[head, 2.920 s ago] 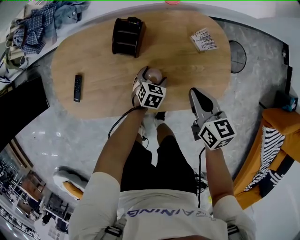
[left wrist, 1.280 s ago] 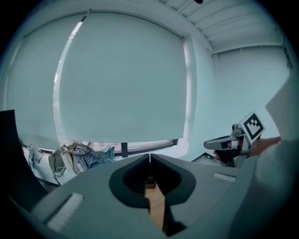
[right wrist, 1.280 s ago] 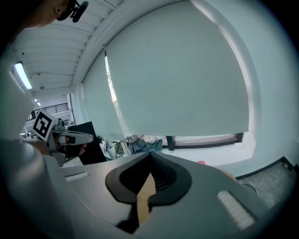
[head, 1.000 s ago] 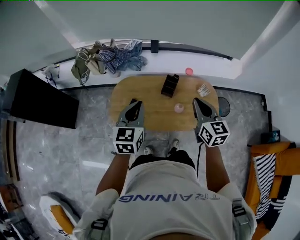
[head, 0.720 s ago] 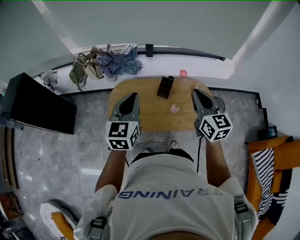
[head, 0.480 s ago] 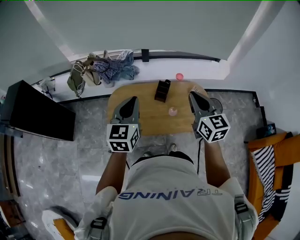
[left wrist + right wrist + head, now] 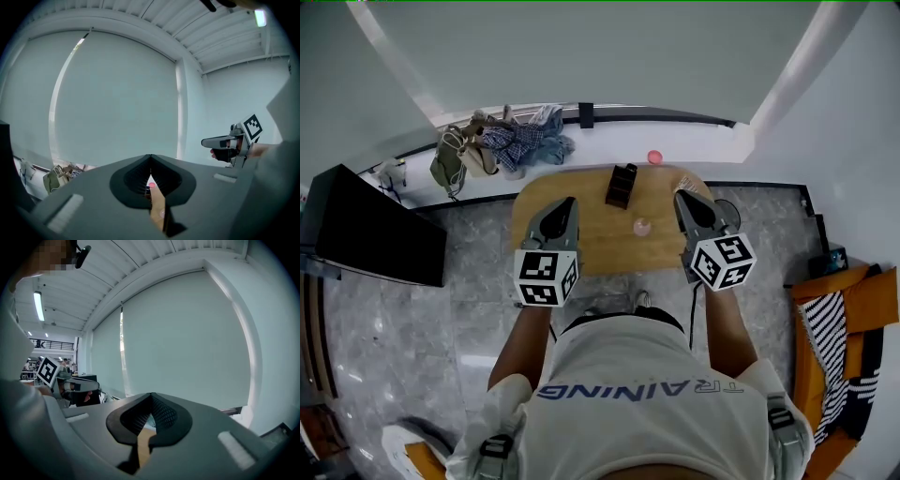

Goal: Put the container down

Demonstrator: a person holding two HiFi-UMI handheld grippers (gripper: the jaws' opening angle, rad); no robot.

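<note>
The container [image 7: 642, 227], small, clear and pinkish, stands alone on the oval wooden table [image 7: 600, 239] far below me. My left gripper [image 7: 565, 204] is held high over the table's left part, jaws shut and empty. Over the table's right end my right gripper [image 7: 682, 199] is also shut with nothing in it. In the left gripper view the jaws of the left gripper [image 7: 150, 159] meet tip to tip, and the right gripper [image 7: 206, 141] shows at the right. The right gripper view shows the right gripper [image 7: 151, 397] shut too, with the left gripper [image 7: 96, 386] off to the left.
A black slotted box [image 7: 621, 185] stands at the table's far side. A pink object [image 7: 654, 157] and a heap of clothes and bags [image 7: 502, 145] lie on the ledge behind. A black cabinet [image 7: 366, 230] is at left, an orange striped chair [image 7: 844, 328] at right.
The left gripper, which was at the container on the table, has let it go and lifted away. The view has risen, so the table looks far smaller. Both grippers stay level and shut.
</note>
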